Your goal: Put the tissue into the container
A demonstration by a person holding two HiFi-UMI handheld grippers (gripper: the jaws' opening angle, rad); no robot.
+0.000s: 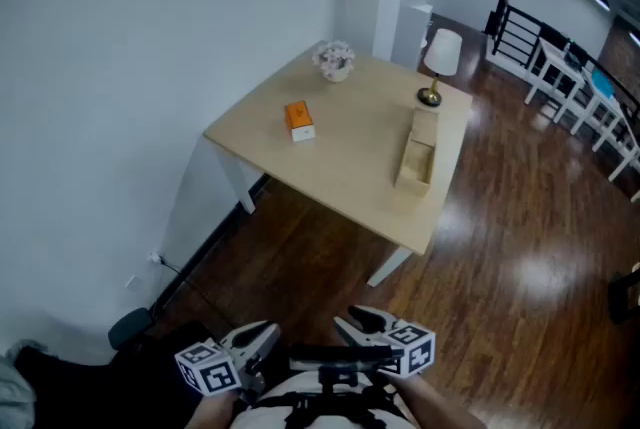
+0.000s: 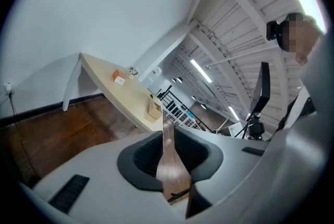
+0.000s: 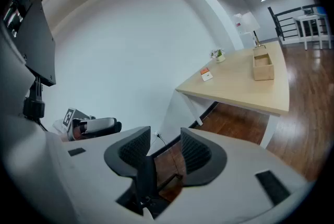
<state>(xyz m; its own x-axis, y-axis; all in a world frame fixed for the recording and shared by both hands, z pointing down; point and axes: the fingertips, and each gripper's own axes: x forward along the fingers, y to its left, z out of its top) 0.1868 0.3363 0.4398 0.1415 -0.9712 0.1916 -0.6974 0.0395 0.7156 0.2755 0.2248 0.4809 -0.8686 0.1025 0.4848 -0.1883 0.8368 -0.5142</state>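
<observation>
The orange tissue box (image 1: 299, 121) lies on the light wooden table (image 1: 350, 167), left of the middle. The open wooden container (image 1: 417, 160) stands near the table's right edge. Both grippers hang low in front of my body, far short of the table. My left gripper (image 1: 262, 337) has its jaws close together, with a thin slit between them (image 2: 168, 126) and nothing in it. My right gripper (image 1: 352, 322) is open wider and empty (image 3: 166, 137). The right gripper view shows the tissue box (image 3: 206, 75) and the container (image 3: 262, 66) far ahead.
A white-shaded lamp (image 1: 437, 62) and a small pot of flowers (image 1: 335, 60) stand at the table's far side. A white wall runs along the left. Dark wooden floor (image 1: 300, 247) lies between me and the table. White chairs (image 1: 585, 102) stand at the far right.
</observation>
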